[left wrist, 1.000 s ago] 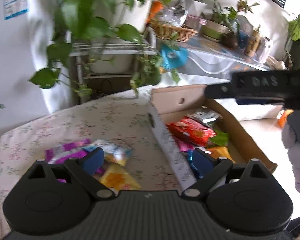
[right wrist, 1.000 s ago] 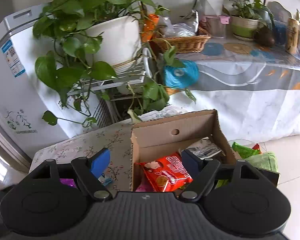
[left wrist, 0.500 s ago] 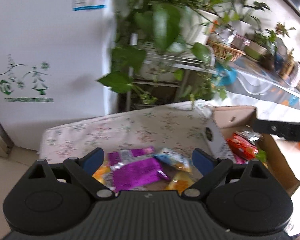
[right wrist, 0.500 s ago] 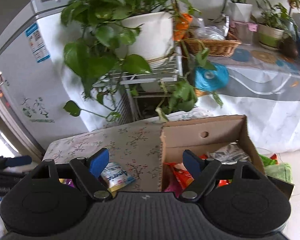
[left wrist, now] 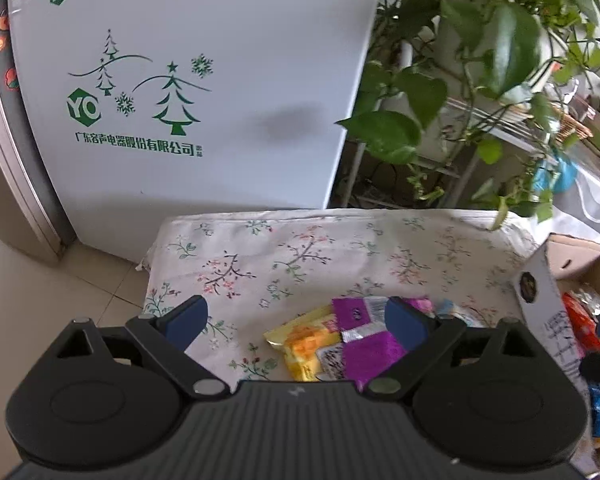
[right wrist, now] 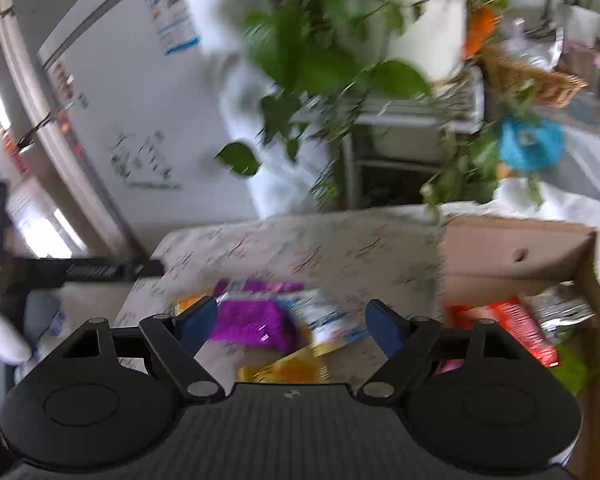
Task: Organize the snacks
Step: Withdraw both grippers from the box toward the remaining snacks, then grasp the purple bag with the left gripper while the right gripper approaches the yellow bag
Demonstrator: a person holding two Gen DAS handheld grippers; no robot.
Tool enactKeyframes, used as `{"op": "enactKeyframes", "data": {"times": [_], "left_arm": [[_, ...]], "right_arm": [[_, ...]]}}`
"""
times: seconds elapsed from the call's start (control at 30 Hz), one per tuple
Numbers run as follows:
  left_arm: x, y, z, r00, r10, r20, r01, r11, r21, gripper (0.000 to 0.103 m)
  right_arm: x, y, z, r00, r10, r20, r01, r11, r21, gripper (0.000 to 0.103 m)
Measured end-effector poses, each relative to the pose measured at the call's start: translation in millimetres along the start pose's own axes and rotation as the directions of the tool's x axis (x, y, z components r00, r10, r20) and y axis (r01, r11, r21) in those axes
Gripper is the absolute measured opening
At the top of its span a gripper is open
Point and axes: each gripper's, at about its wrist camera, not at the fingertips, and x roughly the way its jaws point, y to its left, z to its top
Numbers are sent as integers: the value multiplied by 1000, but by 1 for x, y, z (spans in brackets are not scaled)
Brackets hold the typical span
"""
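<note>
Several snack packets lie in a pile on the floral tablecloth (left wrist: 300,248): a purple packet (left wrist: 370,344), a yellow packet (left wrist: 300,344) and a white-blue packet (right wrist: 324,312). The purple packet (right wrist: 252,320) also shows in the blurred right wrist view. A cardboard box (right wrist: 512,248) at the right holds a red packet (right wrist: 512,316) and other snacks. My left gripper (left wrist: 296,318) is open and empty above the pile's left side. My right gripper (right wrist: 288,320) is open and empty above the pile.
A white fridge (left wrist: 188,92) stands behind the table. A leafy potted plant (left wrist: 480,64) on a metal rack hangs over the far right edge. The box wall (left wrist: 548,312) stands right of the pile. The tiled floor (left wrist: 40,300) lies left.
Both grippers have swung left, from over the box to over the loose packets on the cloth. Both stay open and empty.
</note>
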Motion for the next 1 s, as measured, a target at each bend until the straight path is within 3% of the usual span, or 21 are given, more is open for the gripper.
{"op": "enactKeyframes", "data": {"times": [0.07, 0.23, 0.4, 0.5, 0.63, 0.73, 0.87, 1.0], "left_arm": [[10, 1, -2, 1000, -12, -16, 12, 1000, 0, 95], [24, -11, -4, 990, -139, -6, 139, 986, 88, 95], [33, -27, -7, 962, -274, -9, 266, 924, 274, 95], [35, -41, -13, 948, -316, -28, 296, 850, 436, 95], [35, -48, -17, 913, -400, -78, 381, 769, 513, 95], [40, -60, -23, 916, -389, -101, 370, 717, 591, 95], [51, -69, -22, 907, -403, -118, 387, 692, 610, 95], [62, -72, -18, 905, -408, -119, 391, 688, 612, 95]], "right_arm": [[8, 5, -5, 999, 16, -28, -16, 1000, -8, 86], [32, 16, -20, 994, 10, -110, -13, 999, -33, 85], [46, 18, -28, 987, -21, -157, 15, 999, -42, 81], [49, 17, -30, 984, -45, -173, 35, 998, -59, 80], [45, 12, -28, 983, -55, -176, 45, 997, -60, 80], [41, 10, -28, 983, -58, -172, 50, 997, -54, 80], [40, 11, -27, 984, -51, -171, 41, 997, -59, 80], [40, 11, -27, 982, -62, -176, 51, 997, -64, 80]]}}
